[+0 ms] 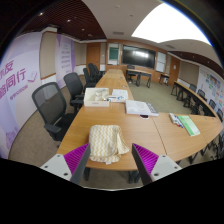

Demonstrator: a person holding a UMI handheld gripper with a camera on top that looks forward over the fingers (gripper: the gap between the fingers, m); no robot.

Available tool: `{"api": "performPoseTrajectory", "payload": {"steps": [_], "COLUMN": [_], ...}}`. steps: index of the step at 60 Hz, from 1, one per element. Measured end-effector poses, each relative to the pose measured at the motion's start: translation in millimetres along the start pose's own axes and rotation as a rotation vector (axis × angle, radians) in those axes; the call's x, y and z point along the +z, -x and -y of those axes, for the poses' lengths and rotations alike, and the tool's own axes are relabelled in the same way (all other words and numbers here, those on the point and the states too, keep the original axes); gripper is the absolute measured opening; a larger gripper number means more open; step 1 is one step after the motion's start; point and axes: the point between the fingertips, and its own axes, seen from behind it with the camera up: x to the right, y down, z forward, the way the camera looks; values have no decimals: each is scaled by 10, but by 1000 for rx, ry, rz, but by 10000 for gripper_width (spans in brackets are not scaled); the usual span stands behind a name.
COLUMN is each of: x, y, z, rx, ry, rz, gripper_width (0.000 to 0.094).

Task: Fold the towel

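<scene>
Gripper [108, 158] released, fingers spread with magenta pads [75, 157] either side of a cream towel [107, 142]. Towel lies bunched on the wooden worktop [150, 133], between the fingers; contact unclear. Beyond: papers [104, 96], green booklet [189, 125], black office chairs [50, 104]. Wall banner [14, 84] at left carries red Chinese characters, cut off, only partly legible.

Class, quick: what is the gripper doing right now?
Gripper: open, holding nothing; the towel lies on the table between its fingers.
</scene>
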Motion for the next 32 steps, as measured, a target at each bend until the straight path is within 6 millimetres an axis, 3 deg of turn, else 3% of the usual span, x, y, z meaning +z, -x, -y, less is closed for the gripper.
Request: {"api": "performPoseTrajectory", "payload": {"steps": [11, 17, 24, 32], "x": [-879, -1208, -1462, -1578], "y": [235, 322, 352, 364], "z": [-222, -338, -454, -476], "rx": [8, 11, 20, 21], "ry": [-20, -27, -24, -32], "rz": [-37, -32, -42, -38], "gripper_width": [852, 855, 853, 854]}}
